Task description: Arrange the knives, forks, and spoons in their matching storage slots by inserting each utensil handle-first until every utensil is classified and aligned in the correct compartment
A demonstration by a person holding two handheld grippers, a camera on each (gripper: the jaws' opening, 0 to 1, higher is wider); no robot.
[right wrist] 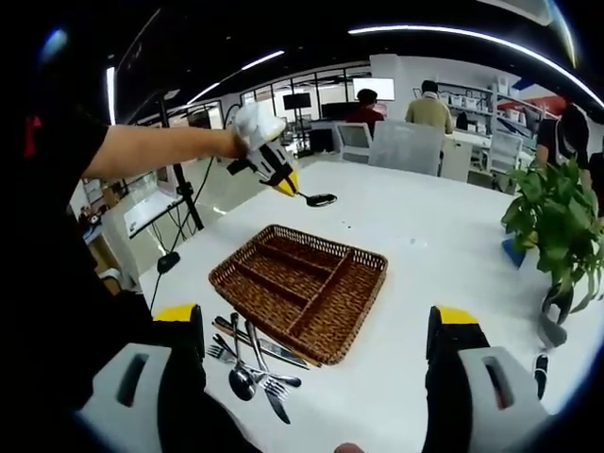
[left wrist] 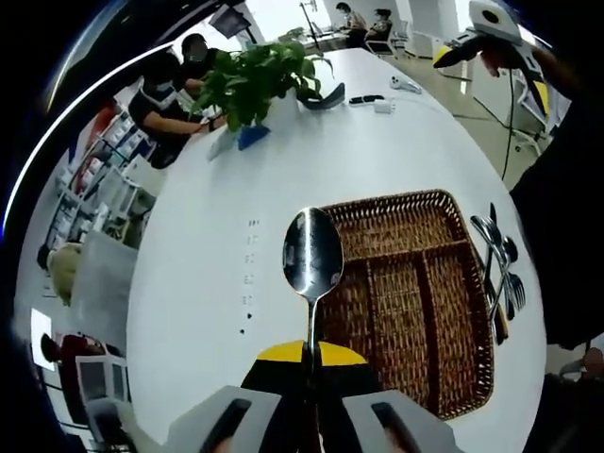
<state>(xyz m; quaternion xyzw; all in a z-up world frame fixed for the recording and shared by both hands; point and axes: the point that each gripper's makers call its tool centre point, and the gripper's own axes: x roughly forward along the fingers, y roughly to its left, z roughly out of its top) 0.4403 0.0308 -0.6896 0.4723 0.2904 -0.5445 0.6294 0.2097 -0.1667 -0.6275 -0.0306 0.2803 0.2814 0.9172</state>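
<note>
My left gripper is shut on the handle of a silver spoon, whose bowl stands up in front of the camera. Beyond it lies a brown wicker tray with long compartments and nothing in them. A pile of knives, forks and spoons rests on the table just past the tray's right side. In the right gripper view my right gripper is wide open and holds nothing, above the utensil pile and the tray. There the left gripper holds the spoon above the table, beyond the tray.
The white table runs long, with a potted green plant and small devices at its far part. The plant stands to the right in the right gripper view. People sit at desks beyond the table. My right gripper shows at upper right.
</note>
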